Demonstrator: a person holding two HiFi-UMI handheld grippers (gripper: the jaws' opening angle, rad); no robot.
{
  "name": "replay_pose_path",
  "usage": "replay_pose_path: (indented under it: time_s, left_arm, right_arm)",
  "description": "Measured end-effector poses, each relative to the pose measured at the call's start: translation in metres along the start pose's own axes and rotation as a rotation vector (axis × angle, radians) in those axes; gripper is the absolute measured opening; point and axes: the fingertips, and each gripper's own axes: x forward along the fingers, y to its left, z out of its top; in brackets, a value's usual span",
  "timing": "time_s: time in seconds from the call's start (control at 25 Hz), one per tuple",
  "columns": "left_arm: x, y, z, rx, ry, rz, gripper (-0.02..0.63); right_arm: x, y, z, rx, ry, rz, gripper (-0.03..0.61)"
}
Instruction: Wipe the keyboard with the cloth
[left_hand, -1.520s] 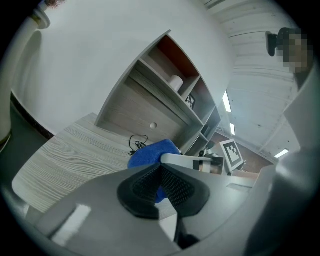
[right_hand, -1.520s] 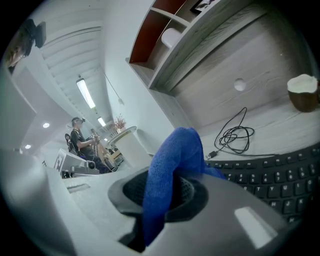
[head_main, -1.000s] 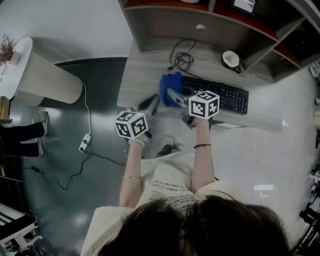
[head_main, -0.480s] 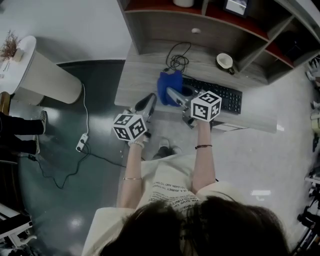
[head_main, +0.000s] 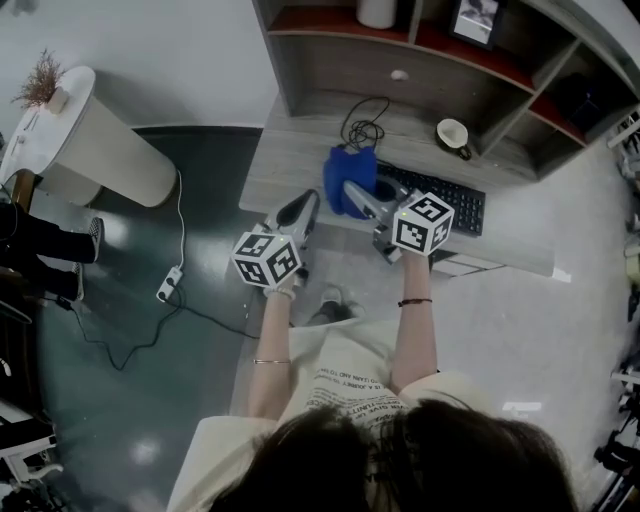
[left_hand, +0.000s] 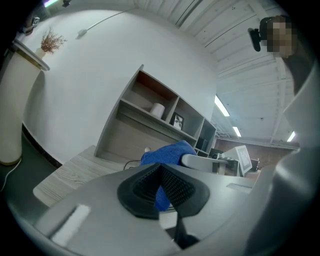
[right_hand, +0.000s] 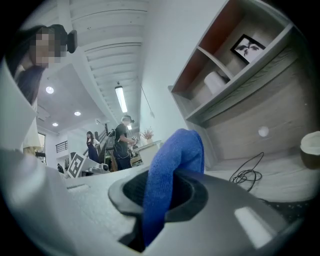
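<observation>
- Right gripper (head_main: 352, 188) has its jaws clamped tight on the blue cloth (head_main: 345, 168), which bunches up out of them.
- The cloth is at the left end of the keyboard (head_main: 450, 206) on the counter (head_main: 295, 150).
- Left gripper (head_main: 304, 202) is just beside the cloth, jaws pressed together, nothing held.

Cream printed T-shirt (head_main: 345, 385), 2 thin bracelets (head_main: 412, 301)
</observation>
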Motion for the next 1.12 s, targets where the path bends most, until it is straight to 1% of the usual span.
replay_pose_path:
  time_s: [0.24,0.64,1.12]
  left_arm:
    - [-0.007,-0.011,0.003,0.016,-0.026,0.009,0.002]
    - [-0.015,-0.027,0.008,0.067,-0.032,0.008,0.002]
    - [-0.013,-0.026,0.015,0.082,-0.041,0.024,0.002]
  right_arm:
    - [-0.009,0.011,0.004,-0.031,-0.013,0.006,0.058]
    - [-0.023,0.013,0.015,-0.04,-0.064,-0.006,0.058]
    - [-0.022,0.014,0.018,-0.052,-0.059,0.018,0.058]
